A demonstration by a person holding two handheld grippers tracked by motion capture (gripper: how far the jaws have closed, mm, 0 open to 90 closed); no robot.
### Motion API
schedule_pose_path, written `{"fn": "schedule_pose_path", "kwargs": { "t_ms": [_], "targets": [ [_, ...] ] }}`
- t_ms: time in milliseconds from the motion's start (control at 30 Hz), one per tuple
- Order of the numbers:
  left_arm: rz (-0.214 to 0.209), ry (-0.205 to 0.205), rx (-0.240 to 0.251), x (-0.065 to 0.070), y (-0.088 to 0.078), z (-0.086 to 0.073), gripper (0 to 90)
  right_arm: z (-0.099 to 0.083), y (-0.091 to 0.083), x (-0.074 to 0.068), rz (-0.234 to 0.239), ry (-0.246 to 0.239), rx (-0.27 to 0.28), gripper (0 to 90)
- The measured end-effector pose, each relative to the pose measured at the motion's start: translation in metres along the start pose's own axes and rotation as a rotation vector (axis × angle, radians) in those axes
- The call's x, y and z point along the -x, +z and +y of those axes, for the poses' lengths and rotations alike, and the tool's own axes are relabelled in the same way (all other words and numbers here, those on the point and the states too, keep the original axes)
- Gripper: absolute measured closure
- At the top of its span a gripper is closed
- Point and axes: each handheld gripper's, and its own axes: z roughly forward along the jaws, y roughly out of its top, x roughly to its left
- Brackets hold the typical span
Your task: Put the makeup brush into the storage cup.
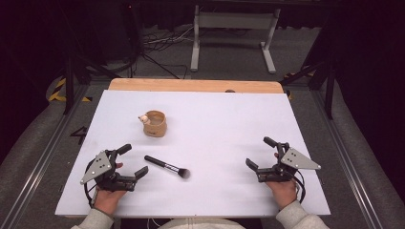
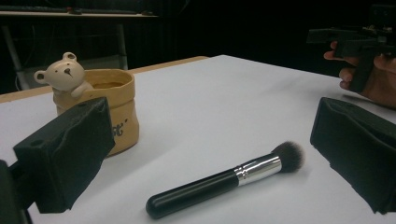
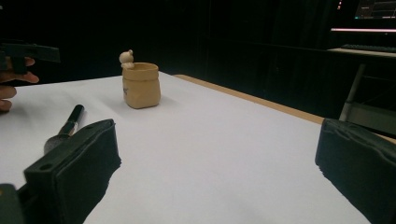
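A black-handled makeup brush (image 1: pixel 167 167) with a silver ferrule and dark bristles lies flat on the white table, bristles toward the right. Behind it stands a tan sack-shaped cup (image 1: pixel 155 124) with a small bear figure on its rim. My left gripper (image 1: pixel 133 162) rests at the near left, open and holding nothing, its jaws pointing at the brush (image 2: pixel 224 182) and the cup (image 2: pixel 100 109). My right gripper (image 1: pixel 260 155) sits at the near right, open and holding nothing too. From its view the cup (image 3: pixel 141 85) is far off and the brush (image 3: pixel 65 128) lies left.
The white sheet (image 1: pixel 215 114) covers a wooden table whose bare far edge (image 1: pixel 196 85) shows. Beyond it are a grey stand (image 1: pixel 234 28) and cables on the floor. In the left gripper view the other hand and gripper (image 2: pixel 359 51) show at the upper right.
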Motion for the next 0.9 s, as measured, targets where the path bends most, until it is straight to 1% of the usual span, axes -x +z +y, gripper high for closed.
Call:
{"fn": "schedule_pose_path", "kwargs": {
  "t_ms": [167, 200, 267, 333, 433, 467, 533, 567, 633, 667, 700, 867, 900],
  "targets": [
    [-0.001, 0.002, 0.0, 0.001, -0.001, 0.001, 0.0, 0.004, -0.001, -0.002, 0.002, -0.014, 0.008, 0.0],
    [-0.001, -0.004, 0.003, 0.002, -0.001, 0.001, 0.0, 0.004, -0.001, -0.002, 0.003, -0.021, 0.011, 0.0],
    [0.0, 0.002, -0.003, 0.001, -0.001, 0.002, 0.0, 0.005, -0.002, -0.002, 0.005, -0.02, 0.01, 0.0],
    [0.004, -0.004, -0.003, 0.002, -0.001, 0.002, 0.0, 0.005, -0.001, -0.002, 0.004, -0.016, 0.01, 0.0],
    [0.004, 0.0, -0.008, 0.003, -0.001, 0.003, 0.0, 0.006, -0.002, -0.002, 0.004, -0.015, 0.009, 0.0],
    [0.005, 0.009, -0.009, 0.003, -0.001, 0.004, 0.0, 0.006, -0.002, -0.002, 0.004, -0.015, 0.009, 0.0],
    [0.004, 0.012, -0.007, 0.004, -0.001, 0.005, 0.0, 0.007, -0.002, -0.002, 0.005, -0.014, 0.011, 0.0],
    [0.001, 0.021, -0.006, 0.004, -0.001, 0.006, 0.0, 0.007, -0.003, -0.002, 0.005, -0.013, 0.015, 0.0],
    [-0.006, 0.032, -0.022, 0.006, -0.001, 0.009, 0.0, 0.008, -0.003, -0.001, 0.004, -0.012, 0.011, 0.0],
    [-0.005, 0.036, -0.019, 0.007, 0.0, 0.01, 0.0, 0.008, -0.003, -0.001, 0.008, -0.008, 0.011, 0.0],
    [-0.014, 0.038, -0.02, 0.007, 0.001, 0.014, 0.0, 0.008, -0.003, -0.001, 0.009, -0.005, 0.01, 0.0],
    [-0.026, 0.038, -0.022, 0.008, 0.005, 0.021, 0.0, 0.009, -0.004, -0.001, 0.01, 0.003, 0.009, 0.0],
    [-0.029, 0.046, -0.023, 0.008, 0.007, 0.024, 0.0, 0.01, -0.003, -0.001, 0.013, 0.003, 0.009, 0.0]
  ]
}}
